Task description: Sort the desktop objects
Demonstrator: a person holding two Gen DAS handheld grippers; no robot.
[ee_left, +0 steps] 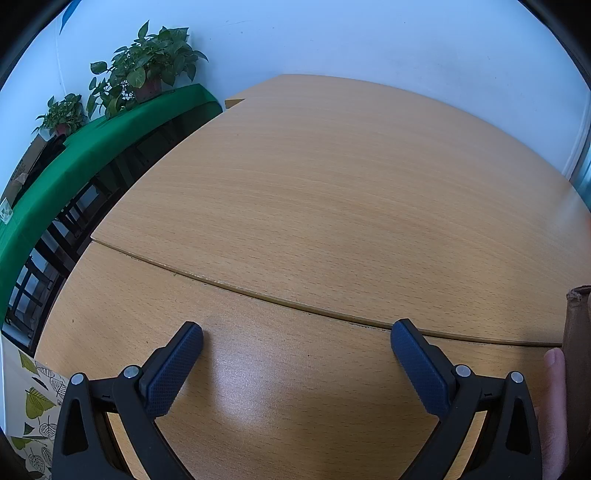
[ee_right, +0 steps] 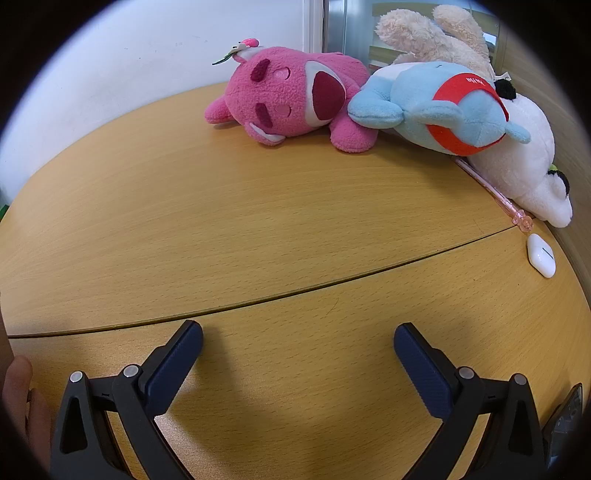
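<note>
In the right wrist view a pink plush bear (ee_right: 288,101) lies on its side at the far end of the wooden desk (ee_right: 240,229). Against it lean a blue plush with red bands (ee_right: 443,107), a white plush (ee_right: 524,166) and a cream plush (ee_right: 428,33) behind. A pink pen (ee_right: 495,190) pokes out from under the white plush, and a white earbud case (ee_right: 541,255) lies beside it. My right gripper (ee_right: 297,345) hovers open over bare desk, well short of the toys. My left gripper (ee_left: 295,343) is open too, over bare wood.
A brown cardboard edge (ee_left: 576,350) and a person's finger (ee_left: 554,406) show at the right of the left wrist view. A green-covered shelf (ee_left: 92,147) with potted plants (ee_left: 147,62) runs along the left. A dark device (ee_right: 565,417) sits at the desk's near right.
</note>
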